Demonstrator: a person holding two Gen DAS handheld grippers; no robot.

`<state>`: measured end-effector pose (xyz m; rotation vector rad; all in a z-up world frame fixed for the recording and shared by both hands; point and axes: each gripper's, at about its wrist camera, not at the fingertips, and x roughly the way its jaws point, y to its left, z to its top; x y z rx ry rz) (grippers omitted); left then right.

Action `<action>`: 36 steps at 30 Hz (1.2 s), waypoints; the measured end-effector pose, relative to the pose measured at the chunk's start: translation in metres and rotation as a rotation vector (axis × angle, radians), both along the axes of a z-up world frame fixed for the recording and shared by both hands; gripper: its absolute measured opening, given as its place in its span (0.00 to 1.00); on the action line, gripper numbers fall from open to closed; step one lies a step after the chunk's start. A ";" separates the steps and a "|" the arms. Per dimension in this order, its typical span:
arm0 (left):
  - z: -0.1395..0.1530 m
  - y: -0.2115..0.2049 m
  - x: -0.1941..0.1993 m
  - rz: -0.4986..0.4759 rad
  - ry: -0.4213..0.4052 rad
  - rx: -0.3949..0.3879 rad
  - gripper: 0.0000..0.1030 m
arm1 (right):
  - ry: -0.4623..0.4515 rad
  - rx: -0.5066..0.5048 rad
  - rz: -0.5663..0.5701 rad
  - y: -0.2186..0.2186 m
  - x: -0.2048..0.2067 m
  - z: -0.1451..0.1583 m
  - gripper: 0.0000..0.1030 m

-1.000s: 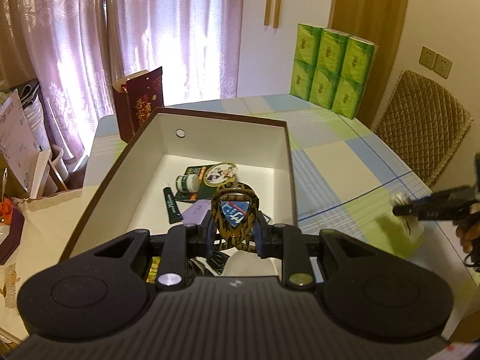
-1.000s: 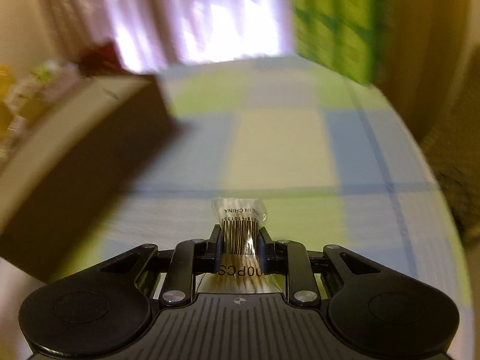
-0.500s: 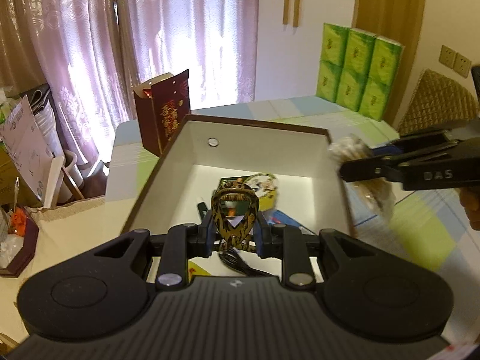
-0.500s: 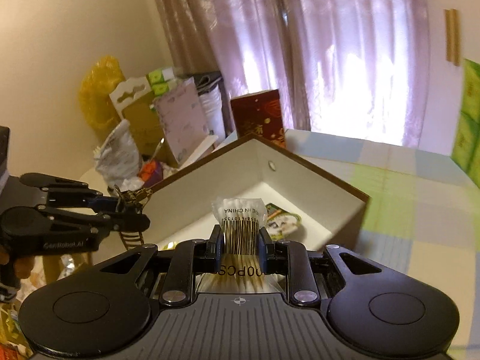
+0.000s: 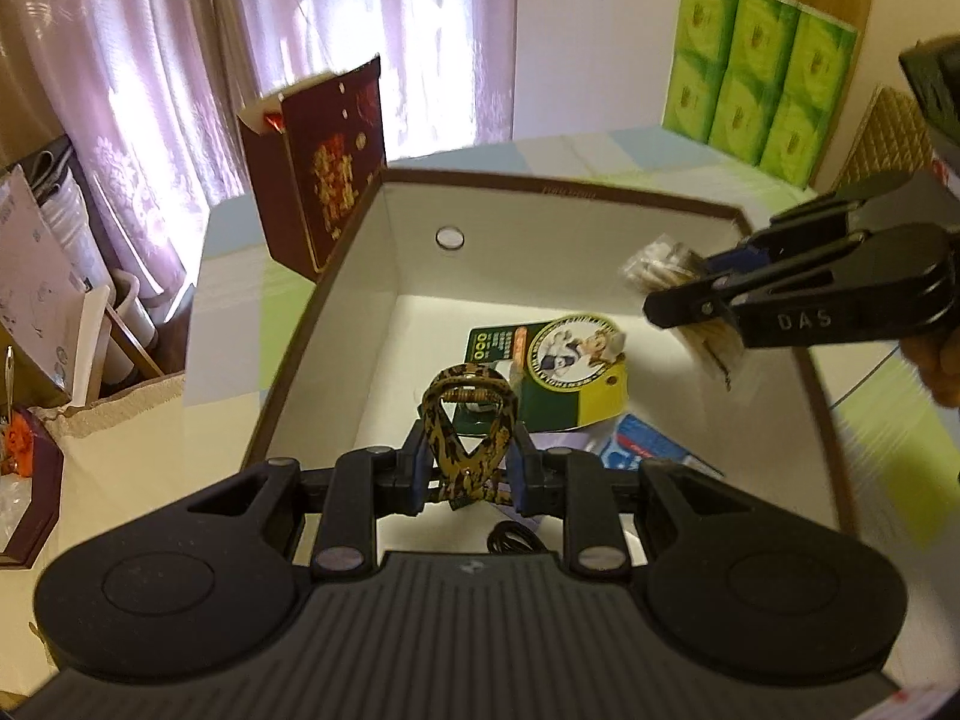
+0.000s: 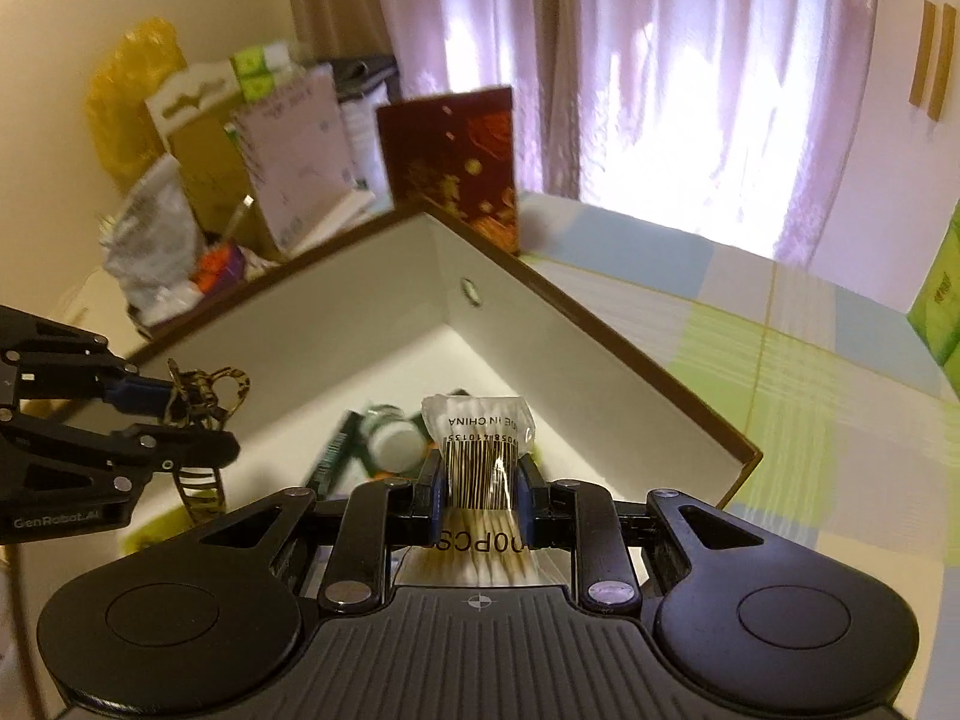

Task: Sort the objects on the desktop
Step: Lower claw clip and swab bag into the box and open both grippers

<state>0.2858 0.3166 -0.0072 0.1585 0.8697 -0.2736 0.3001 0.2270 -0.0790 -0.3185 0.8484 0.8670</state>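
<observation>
The left gripper (image 5: 469, 471) is clamped on a leopard-print hair clip (image 5: 468, 420), which stands up between its blue-padded fingers (image 5: 416, 468) above the open box (image 5: 564, 195), a white-lined carton with a brown rim. The right gripper (image 6: 480, 492) is closed on a clear packet of cotton swabs (image 6: 478, 441), the packet pinched across its barcode and jutting forward past the fingertips; from the left wrist view the same packet (image 5: 666, 267) hangs over the box's right-hand rim. Readable print on the packet is partial: "IN CHINA" upside down above the barcode, and "00PCS" lower down (the leading characters are hidden by the fingers). The right tool's side reads "DAS"; the left tool's reads "GenRobot.AI". Inside the box lie a green and yellow card with a round cartoon picture (image 5: 561, 372), a blue and red packet (image 5: 645, 447), a small white-capped jar (image 6: 393, 441) and a dark tube (image 6: 333, 456), its lettering too blurred to read. A dark red gift bag (image 5: 327, 165) with gold characters stands just beyond the box's far left corner on the checked tablecloth (image 6: 810, 372).
</observation>
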 end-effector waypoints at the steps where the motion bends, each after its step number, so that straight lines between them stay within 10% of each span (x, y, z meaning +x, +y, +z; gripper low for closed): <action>1: -0.004 0.000 0.005 -0.003 0.010 0.006 0.20 | 0.000 -0.016 -0.001 0.001 0.004 -0.003 0.19; 19: -0.045 -0.011 0.051 -0.004 0.102 0.070 0.26 | -0.001 -0.161 0.024 0.017 0.026 -0.024 0.22; 25: -0.039 -0.014 0.045 -0.013 0.090 0.071 0.60 | -0.067 -0.146 0.048 0.013 0.016 -0.017 0.74; 36: -0.008 -0.008 0.004 0.026 0.076 0.045 0.87 | -0.073 -0.005 0.107 -0.030 -0.015 0.007 0.96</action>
